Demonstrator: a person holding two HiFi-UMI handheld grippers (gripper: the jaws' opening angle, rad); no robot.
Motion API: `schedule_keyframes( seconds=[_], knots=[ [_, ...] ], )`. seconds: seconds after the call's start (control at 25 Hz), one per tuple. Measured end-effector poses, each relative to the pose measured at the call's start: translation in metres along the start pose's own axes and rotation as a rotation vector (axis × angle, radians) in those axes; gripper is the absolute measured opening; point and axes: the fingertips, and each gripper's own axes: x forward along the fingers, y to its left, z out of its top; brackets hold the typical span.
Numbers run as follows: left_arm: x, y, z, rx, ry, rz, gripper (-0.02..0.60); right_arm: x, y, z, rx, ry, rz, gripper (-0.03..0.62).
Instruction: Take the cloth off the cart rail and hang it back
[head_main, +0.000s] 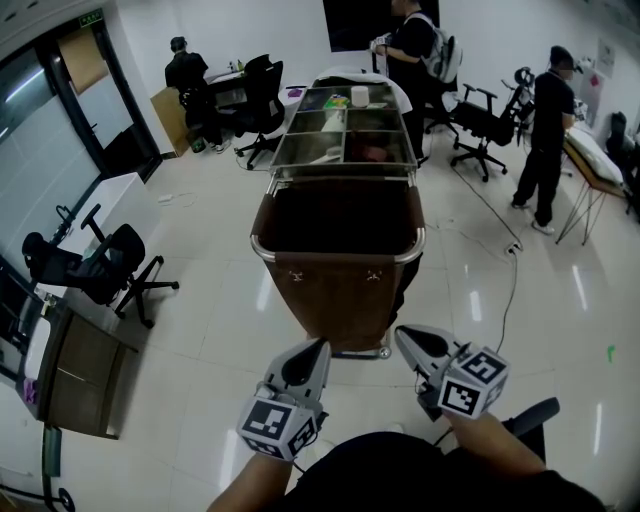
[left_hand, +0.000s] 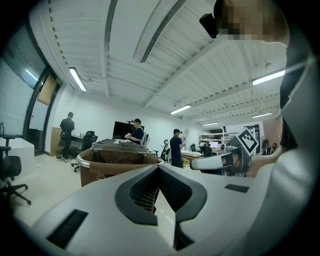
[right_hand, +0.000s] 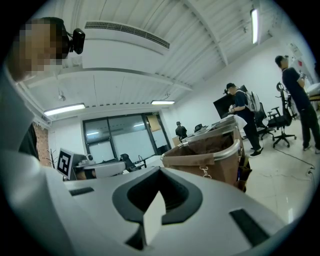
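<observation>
A brown cloth (head_main: 338, 285) hangs as a bag from the chrome rail (head_main: 262, 248) of a cart that stands on the floor just ahead of me. Both grippers are held low, short of the cart's near end and apart from it. My left gripper (head_main: 321, 345) is shut with nothing between its fingers, and so is my right gripper (head_main: 401, 331). The left gripper view looks over its touching tips (left_hand: 158, 168) to the cloth (left_hand: 117, 170) and rail (left_hand: 84, 161). In the right gripper view the tips (right_hand: 160, 169) meet, with the cloth (right_hand: 212, 162) beyond them.
Steel trays (head_main: 345, 125) with small items top the cart's far half. Black office chairs (head_main: 105, 270) and a desk (head_main: 75, 365) stand at the left. Several people stand or sit at the far end. A cable (head_main: 510, 275) lies on the glossy floor at the right.
</observation>
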Motion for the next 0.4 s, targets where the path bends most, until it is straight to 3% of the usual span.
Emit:
schedule_keyframes(
  seconds=[0.4],
  knots=[
    [-0.0015, 0.0003, -0.0009, 0.004, -0.004, 0.000, 0.000, -0.0001, 0.0012, 0.0004, 0.002, -0.004, 0.006, 0.005]
  ],
)
